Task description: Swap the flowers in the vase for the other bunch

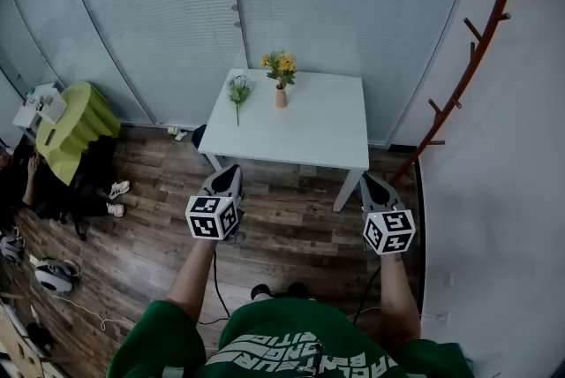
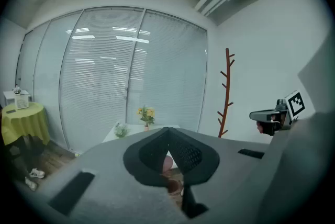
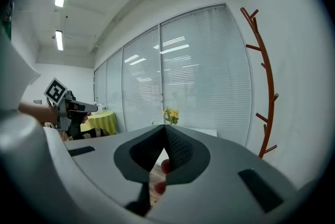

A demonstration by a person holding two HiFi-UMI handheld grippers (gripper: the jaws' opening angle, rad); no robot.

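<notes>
Person stands on the wood floor [image 1: 150, 235], well short of the white counter [image 1: 313, 138], with both tools held out in front and dipped slightly. By my reading no part of the swap has begun. Left gripper [image 1: 229, 171] and right gripper [image 1: 365, 182] both aim toward the counter. Each has its fingers [image 2: 186, 154] pressed together with nothing between them, which suits an approach, as nothing is in reach to pinch. Toward the counter's far edge a small vase [image 1: 281, 97] stands upright with the yellow flowers [image 1: 282, 64] in it. The other bunch [image 1: 238, 90], green with pale blooms, lies flat to the left of the vase and apart from it, stems pointing at the near edge. It was probably laid loose that way so the stems can be taken. Only the head view gives the layout from above and the gap between person and counter. Only the gripper views show the dark pads meeting at their tips. Each also catches the partner gripper off to one side, and the red coat stand [image 2: 226, 94] at full height against the wall.
</notes>
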